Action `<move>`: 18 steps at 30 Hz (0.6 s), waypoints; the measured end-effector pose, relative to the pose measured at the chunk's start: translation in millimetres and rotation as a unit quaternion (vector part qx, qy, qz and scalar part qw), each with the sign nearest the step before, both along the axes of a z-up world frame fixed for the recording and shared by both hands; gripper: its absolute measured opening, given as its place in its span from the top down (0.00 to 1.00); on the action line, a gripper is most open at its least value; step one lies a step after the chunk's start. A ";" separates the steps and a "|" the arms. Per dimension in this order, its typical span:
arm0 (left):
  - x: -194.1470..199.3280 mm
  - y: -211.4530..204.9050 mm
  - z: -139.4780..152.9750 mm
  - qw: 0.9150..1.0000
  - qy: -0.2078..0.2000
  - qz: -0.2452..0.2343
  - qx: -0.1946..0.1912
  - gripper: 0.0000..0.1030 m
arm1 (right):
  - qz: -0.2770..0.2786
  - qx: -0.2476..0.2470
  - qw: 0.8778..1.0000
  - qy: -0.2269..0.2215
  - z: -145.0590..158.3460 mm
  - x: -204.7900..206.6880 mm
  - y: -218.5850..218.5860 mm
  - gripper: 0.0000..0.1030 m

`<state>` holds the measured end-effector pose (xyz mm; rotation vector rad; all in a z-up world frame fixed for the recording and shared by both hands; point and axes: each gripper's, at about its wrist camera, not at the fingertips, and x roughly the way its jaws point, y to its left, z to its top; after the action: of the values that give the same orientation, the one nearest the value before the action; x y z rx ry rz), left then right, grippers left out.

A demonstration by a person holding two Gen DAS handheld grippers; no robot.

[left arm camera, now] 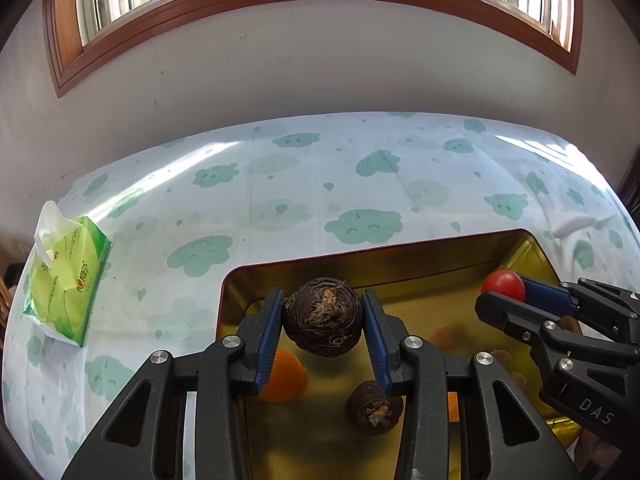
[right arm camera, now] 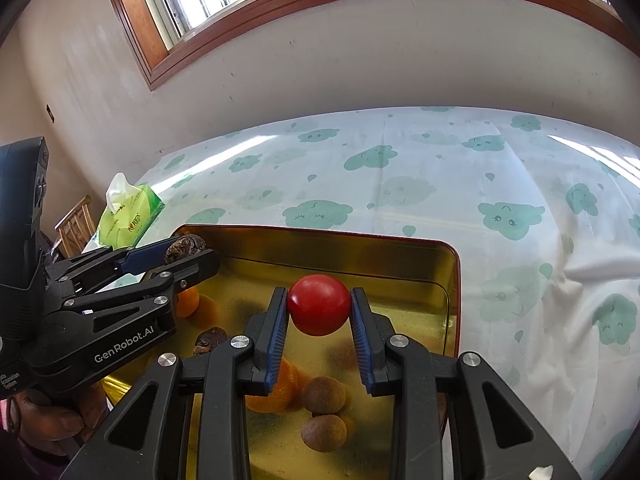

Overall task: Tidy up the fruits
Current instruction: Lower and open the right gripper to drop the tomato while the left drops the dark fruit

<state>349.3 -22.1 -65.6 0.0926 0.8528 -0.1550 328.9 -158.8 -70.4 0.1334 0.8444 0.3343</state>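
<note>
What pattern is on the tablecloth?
The tablecloth is white with teal smiling clouds and small droplets, clearest in the right wrist view.

Glossy metal tin point(right arm camera: 450, 280), smooth tomato point(right arm camera: 319, 305), cloth tablecloth point(right arm camera: 440, 168).

A desk point(left arm camera: 360, 184) under a cloud-print cloth carries a gold tin tray point(left arm camera: 400, 268) and a green tissue pack point(left arm camera: 66, 280), well apart.

Tissue pack point(left arm camera: 66, 276) left of tray point(left arm camera: 400, 256), both on table point(left arm camera: 320, 184)
</note>
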 end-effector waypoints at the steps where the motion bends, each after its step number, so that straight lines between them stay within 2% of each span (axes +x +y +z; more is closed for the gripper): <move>1: -0.1 0.0 0.0 1.000 -0.001 0.000 0.000 0.60 | 0.000 0.000 1.000 0.000 0.1 -0.7 -0.2 0.72; 3: 0.2 -0.1 -0.2 1.000 0.000 0.001 0.001 0.58 | 0.000 0.002 1.000 0.000 0.3 0.2 0.0 0.70; 5: 0.4 0.6 -0.5 1.000 0.002 0.002 0.002 0.45 | -0.002 0.006 1.000 -0.005 2.3 -0.2 -1.2 0.67; 6: -0.6 0.5 0.3 1.000 -0.001 0.001 0.003 0.34 | -0.003 0.008 1.000 -0.007 3.1 -0.6 -1.6 0.62; 7: -2.6 0.2 1.7 1.000 -0.008 0.001 0.006 0.28 | -0.004 0.008 1.000 -0.010 3.9 -1.3 -2.2 0.59; 12: -10.0 -2.9 9.3 0.999 -0.029 -0.003 0.024 0.26 | -0.006 0.027 0.999 -0.029 12.6 -12.6 -10.6 0.57; 18: -20.0 -0.2 19.2 0.999 -0.034 -0.001 0.013 0.26 | -0.001 0.058 0.996 -0.069 33.0 -48.3 -27.3 0.57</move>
<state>329.3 -22.2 -46.4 0.1219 0.7874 -0.1415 280.6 -186.1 -37.4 0.2168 0.6889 0.3874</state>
